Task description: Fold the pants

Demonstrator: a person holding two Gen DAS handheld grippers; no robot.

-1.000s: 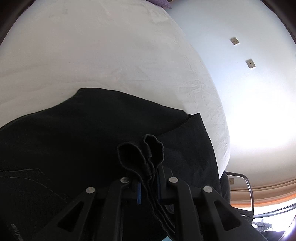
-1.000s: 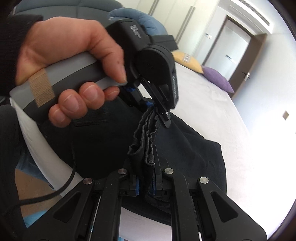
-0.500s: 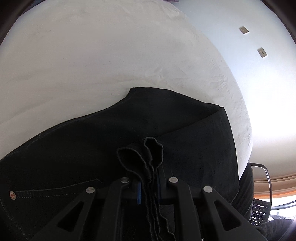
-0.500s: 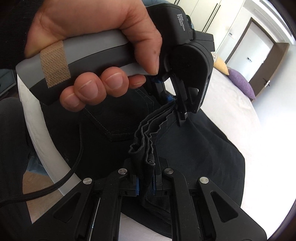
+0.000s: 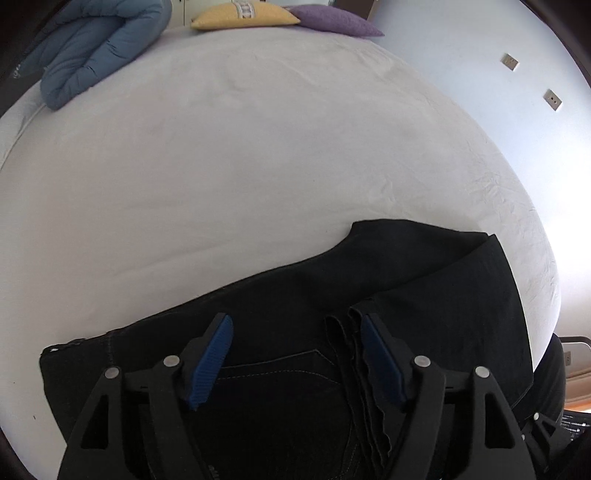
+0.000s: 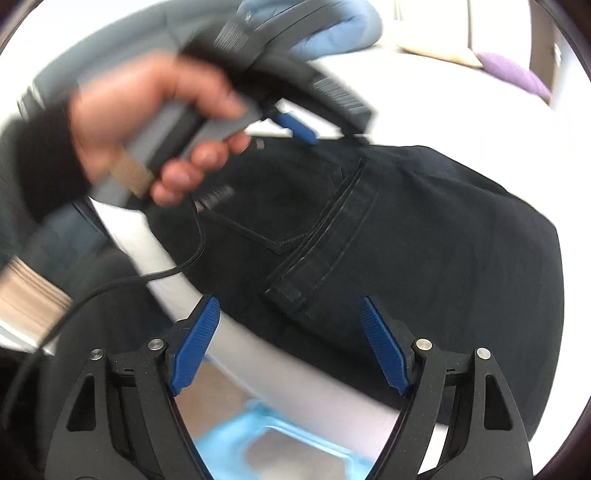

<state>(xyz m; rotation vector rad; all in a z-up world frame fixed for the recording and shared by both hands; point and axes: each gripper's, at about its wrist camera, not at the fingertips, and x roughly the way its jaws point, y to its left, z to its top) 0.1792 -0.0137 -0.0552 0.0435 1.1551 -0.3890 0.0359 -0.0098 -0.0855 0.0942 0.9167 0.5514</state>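
The black pants (image 5: 424,291) lie folded at the near edge of the white bed (image 5: 258,147), back pocket facing up. My left gripper (image 5: 295,350) is open just above them; the stacked leg hems (image 5: 351,354) rest against its right finger, and I cannot tell if they touch. In the right wrist view the pants (image 6: 424,229) lie flat with the hem stack (image 6: 325,236) on top. My right gripper (image 6: 290,339) is open and empty above the bed edge, apart from the cloth. The left gripper (image 6: 295,125) shows there, held in a hand and blurred, above the far side of the pants.
A rolled blue duvet (image 5: 99,48), a yellow pillow (image 5: 243,16) and a purple pillow (image 5: 336,24) lie at the far end of the bed. A wall with sockets (image 5: 552,99) is to the right. A light-blue object (image 6: 266,439) sits on the floor below the bed edge.
Both grippers were shut on the bunched hems and have opened. The hems have dropped onto the pants. Both grippers have pulled back from the cloth.
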